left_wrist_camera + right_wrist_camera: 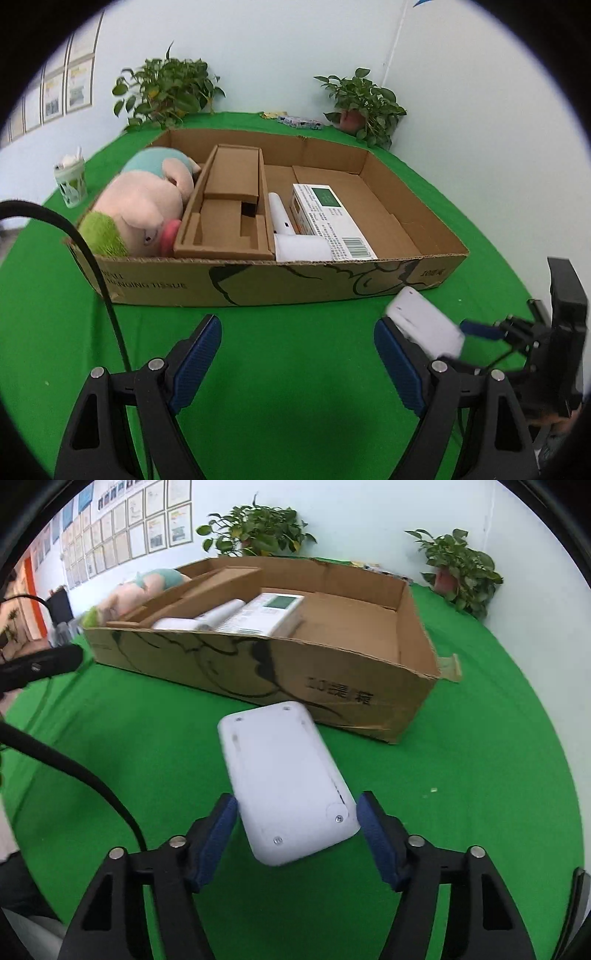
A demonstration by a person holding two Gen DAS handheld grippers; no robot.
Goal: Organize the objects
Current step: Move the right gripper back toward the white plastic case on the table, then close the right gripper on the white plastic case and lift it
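A shallow cardboard box (258, 284) stands on the green table. It holds a pink plush pig (144, 206), a cardboard insert (229, 206), a white tube-shaped item (291, 236) and a white printed carton (325, 218). My right gripper (295, 812) is shut on a white flat device (284, 779), held above the cloth in front of the box (332, 672). That device also shows at the right of the left wrist view (424, 321). My left gripper (297, 332) is open and empty, in front of the box.
Two potted plants (170, 88) (365, 103) stand at the table's back. A small patterned cup (70, 181) stands left of the box. A black cable (92, 266) crosses the left side. Small packets (299, 121) lie at the back edge.
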